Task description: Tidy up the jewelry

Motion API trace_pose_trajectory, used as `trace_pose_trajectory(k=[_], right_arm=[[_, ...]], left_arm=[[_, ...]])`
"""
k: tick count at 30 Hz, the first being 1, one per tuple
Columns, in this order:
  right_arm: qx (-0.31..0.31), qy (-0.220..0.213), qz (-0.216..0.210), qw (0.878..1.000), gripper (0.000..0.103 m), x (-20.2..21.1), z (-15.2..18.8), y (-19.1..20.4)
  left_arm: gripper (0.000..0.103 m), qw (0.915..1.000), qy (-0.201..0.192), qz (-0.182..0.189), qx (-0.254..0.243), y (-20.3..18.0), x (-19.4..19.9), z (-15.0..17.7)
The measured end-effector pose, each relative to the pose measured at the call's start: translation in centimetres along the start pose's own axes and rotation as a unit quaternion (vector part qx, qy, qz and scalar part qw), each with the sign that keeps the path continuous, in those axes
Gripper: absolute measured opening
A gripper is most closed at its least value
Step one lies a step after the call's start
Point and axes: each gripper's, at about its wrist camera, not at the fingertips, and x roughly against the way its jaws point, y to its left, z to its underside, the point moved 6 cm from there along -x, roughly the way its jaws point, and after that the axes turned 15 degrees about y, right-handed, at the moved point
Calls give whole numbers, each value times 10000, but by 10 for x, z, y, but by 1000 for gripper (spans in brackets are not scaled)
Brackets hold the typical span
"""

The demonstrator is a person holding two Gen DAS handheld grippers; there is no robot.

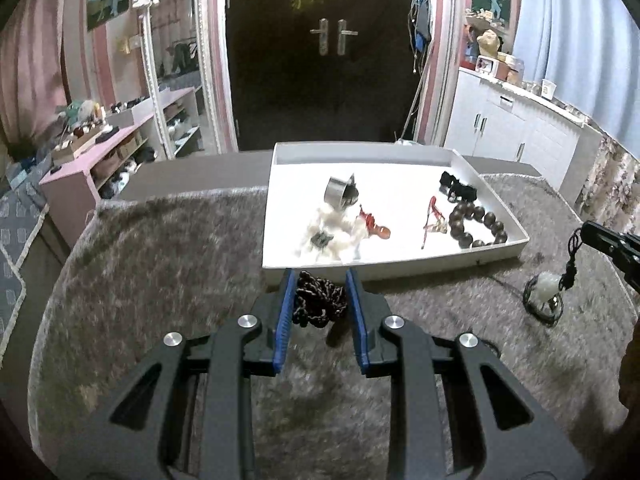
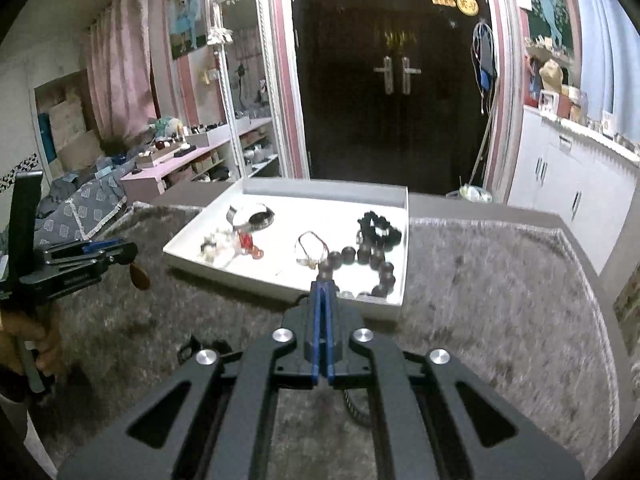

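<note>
My left gripper (image 1: pixel 319 277) is shut on a bunched string of small dark beads (image 1: pixel 320 300), lifted over the grey shaggy rug (image 1: pixel 160 264) just in front of the white tray (image 1: pixel 516 245). From the right wrist view, a brown drop pendant (image 2: pixel 140 276) dangles under the left gripper (image 2: pixel 130 250). My right gripper (image 2: pixel 322 286) is shut on a black cord. In the left wrist view that cord hangs from the right gripper (image 1: pixel 586 231) with a white stone pendant (image 1: pixel 545 285) low over the rug. The tray holds a big brown bead bracelet (image 1: pixel 476 226), a silver bangle (image 1: pixel 340 192), red strings and a black piece.
The tray lies at the table's far side, with its rim raised above the rug. A person's hand (image 2: pixel 36 340) grips the left tool's handle. Behind the table stand a dark double door (image 1: pixel 328 40), a pink shelf (image 1: pixel 92 152) and white cabinets (image 1: pixel 520 128).
</note>
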Motion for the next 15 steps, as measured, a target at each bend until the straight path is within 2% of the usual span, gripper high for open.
trace_pose_trajectory(k=[8,15], right_arm=[[282,-217,48,9994,1,-5,-45,4],[244,-290,-103,9992,1,-19,-78,3]], left_arm=[[24,9995,-295,-9,-122,-9,8,-55],[24,9990,-314,203,-245,-35,-13,-90]])
